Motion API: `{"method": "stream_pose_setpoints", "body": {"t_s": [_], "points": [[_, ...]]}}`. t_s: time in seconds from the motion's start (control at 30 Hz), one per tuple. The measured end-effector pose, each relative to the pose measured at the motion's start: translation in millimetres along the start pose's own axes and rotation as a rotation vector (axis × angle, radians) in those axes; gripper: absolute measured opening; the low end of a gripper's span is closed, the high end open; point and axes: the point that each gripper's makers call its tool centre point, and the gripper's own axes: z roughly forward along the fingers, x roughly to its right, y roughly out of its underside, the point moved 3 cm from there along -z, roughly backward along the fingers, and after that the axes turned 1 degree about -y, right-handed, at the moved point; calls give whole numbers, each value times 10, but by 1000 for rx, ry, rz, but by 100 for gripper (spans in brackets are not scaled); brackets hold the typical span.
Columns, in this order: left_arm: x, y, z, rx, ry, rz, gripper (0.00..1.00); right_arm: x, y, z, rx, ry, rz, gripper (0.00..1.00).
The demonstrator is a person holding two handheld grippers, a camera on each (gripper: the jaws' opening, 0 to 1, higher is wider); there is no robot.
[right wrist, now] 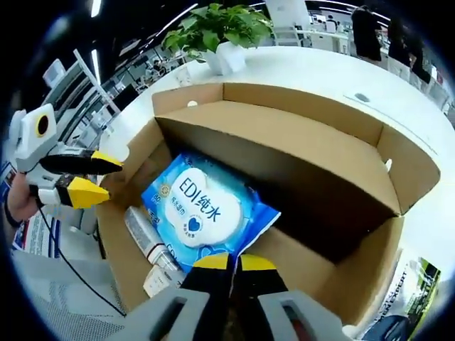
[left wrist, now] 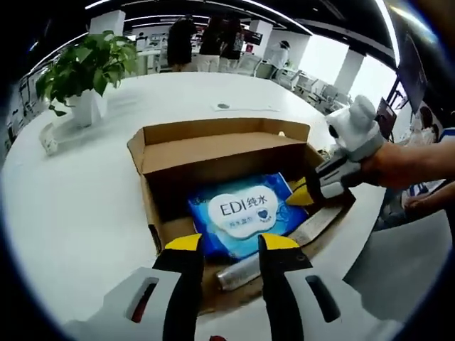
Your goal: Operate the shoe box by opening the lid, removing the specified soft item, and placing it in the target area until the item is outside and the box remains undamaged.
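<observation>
In the left gripper view, the left claw [left wrist: 229, 243] is held apart over the open box [left wrist: 213, 153], where the wipes pack [left wrist: 245, 213] lies, mid-tabletop [left wrist: 78, 206]. In the right gripper view, the right claw [right wrist: 234, 262] is nearly closed, empty, at the pack's corner; the cardboard wall could be snagged and torn.

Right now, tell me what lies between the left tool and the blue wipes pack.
In the left gripper view, a silvery tube lies between the left tool and the blue soft wipes pack.
</observation>
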Motion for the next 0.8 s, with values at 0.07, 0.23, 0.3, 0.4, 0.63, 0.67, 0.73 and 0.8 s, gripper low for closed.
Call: {"method": "stream_pose_setpoints", "body": {"t_s": [0.07, 0.23, 0.3, 0.4, 0.63, 0.67, 0.73, 0.8], "points": [[-7, 18, 74, -30, -16, 21, 30, -50, 6, -47, 5, 2, 3, 0], [-88, 103, 225, -113, -68, 5, 30, -110, 30, -118, 9, 9, 10, 0], [-150, 118, 367, -142, -69, -4, 29, -101, 30, -111, 10, 11, 16, 0], [-171, 150, 471, -186, -77, -3, 27, -73, 20, -80, 10, 13, 19, 0], [-210, 200, 584, -242, -129, -17, 20, -42, 14, -55, 3, 20, 14, 0], [-209, 214, 602, -251, -130, -18, 19, -35, 13, -48, 3, 20, 14, 0], [-212, 246, 633, -270, -139, -19, 19, -21, 8, -35, 4, 20, 14, 0], [-247, 259, 694, -282, -139, -19, 19, -14, 5, -29, 6, 20, 18, 0]]}}
